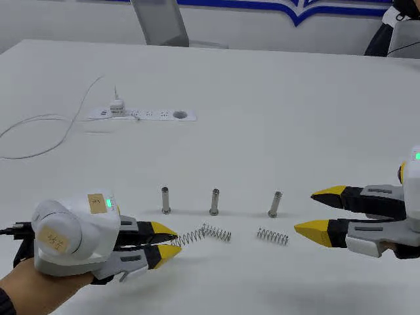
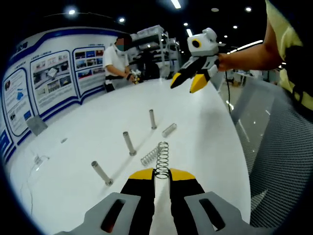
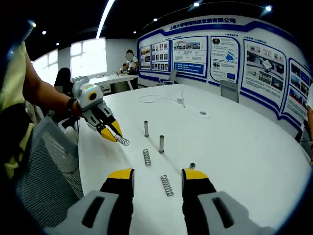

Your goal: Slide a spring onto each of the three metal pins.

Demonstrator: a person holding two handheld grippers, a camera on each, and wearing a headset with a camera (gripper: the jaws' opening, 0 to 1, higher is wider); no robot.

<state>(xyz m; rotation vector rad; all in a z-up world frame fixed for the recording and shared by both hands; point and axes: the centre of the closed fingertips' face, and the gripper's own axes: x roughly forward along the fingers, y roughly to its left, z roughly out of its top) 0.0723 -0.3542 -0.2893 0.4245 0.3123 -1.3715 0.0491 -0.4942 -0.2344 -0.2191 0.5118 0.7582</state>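
Beyond pins [image 1: 214, 201], power strip [image 1: 147, 115]; left gripper [image 1: 172, 241] clamped on spring [image 1: 189, 237], right gripper [image 1: 304, 210] jaws apart.

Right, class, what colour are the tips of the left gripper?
Yellow tips on the left gripper, clearest in the head view.

Bright, even ceiling light, soft faint shadows on the white table [image 1: 275, 98], fisheye bending toward the edges

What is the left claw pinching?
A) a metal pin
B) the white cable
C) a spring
C: the left claw is shut on one end of a spring, which sticks out in front of its yellow tips.
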